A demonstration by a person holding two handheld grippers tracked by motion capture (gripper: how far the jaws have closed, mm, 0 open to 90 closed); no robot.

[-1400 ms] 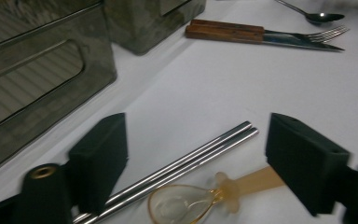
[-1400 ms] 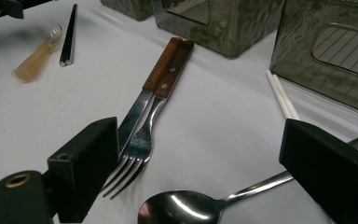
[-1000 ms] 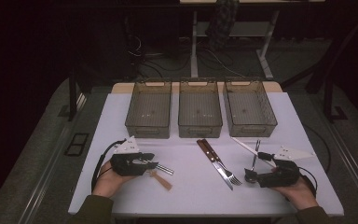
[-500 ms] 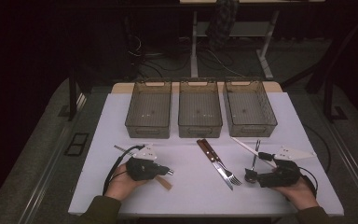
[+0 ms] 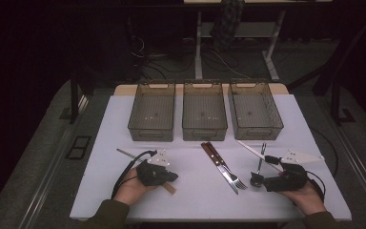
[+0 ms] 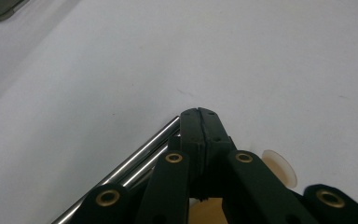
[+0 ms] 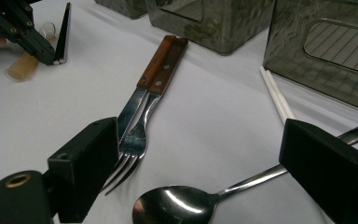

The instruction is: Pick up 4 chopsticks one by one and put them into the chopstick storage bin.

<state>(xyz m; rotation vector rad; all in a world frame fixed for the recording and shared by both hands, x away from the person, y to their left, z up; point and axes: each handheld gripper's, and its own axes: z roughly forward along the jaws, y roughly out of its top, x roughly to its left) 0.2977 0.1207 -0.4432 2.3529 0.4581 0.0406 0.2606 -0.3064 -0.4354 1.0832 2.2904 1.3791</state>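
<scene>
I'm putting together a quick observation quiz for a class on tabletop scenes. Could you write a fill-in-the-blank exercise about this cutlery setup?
1. At the far side of the table stand ____ wire baskets in a row.
2. The fork and the knife both have ____ handles.
3. The right hand-held gripper has its jaws ____, with the spoon bowl lying between them.
4. The left hand-held gripper has its jaws ____.

Missing words: three; wooden; open; shut

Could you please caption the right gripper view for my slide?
Open right gripper poised over a spoon, beside a wooden-handled fork and knife.
</scene>
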